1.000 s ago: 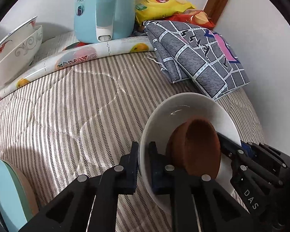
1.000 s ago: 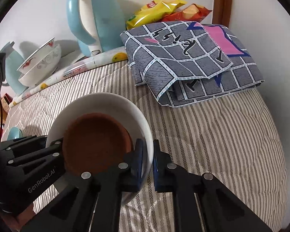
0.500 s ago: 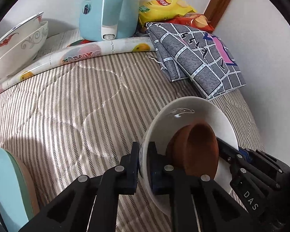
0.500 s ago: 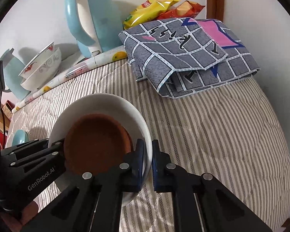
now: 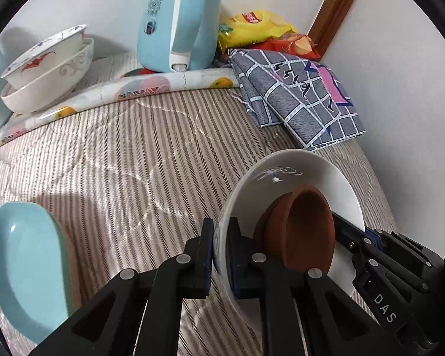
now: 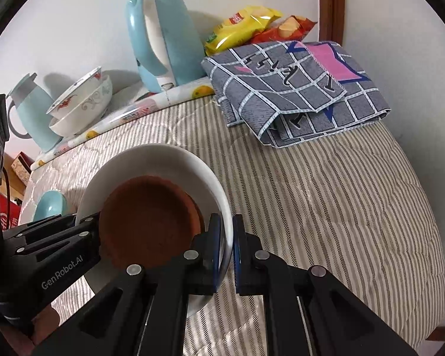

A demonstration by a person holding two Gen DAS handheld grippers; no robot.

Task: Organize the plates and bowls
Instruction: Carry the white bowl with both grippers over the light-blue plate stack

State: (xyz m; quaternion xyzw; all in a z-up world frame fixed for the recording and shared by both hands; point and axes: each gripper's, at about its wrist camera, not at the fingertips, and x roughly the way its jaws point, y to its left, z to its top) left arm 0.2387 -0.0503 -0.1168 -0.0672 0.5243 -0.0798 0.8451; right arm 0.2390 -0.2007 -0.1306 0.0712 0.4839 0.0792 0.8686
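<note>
- Upper left of the left wrist view: 2 patterned bowls [image 5: 47, 68] already nested, sitting on the fruit-print mat [image 5: 127, 92] next to the blue kettle [image 5: 178, 20]. We'd call that stack done.
- Lower left of the same view: teal plate [image 5: 23, 267] lies alone on the striped quilt [image 5: 118, 154], untouched. Our guess is it's the main item left.
- Lower center: our left gripper [image 5: 220, 255] is clamped on the near rim of the white bowl [image 5: 284, 175]; 1 finger outside, 1 inside.
- Center right: brown bowl [image 5: 299, 228] sits nested inside the white bowl. Both are tilted; whether the white bowl touches the quilt we can't tell.
- Right wrist view, lower center: our right gripper [image 6: 227, 249] is pinched on the opposite rim of the same white bowl, so it's a 2-handed carry.
- Right side: folded checked cloth [image 5: 299, 98] and snack bags [image 5: 255, 26] in the corner, not part of the job.
- Our read: roughly halfway. The nested pair needs parking, likely by the patterned stack, then the teal plate.
</note>
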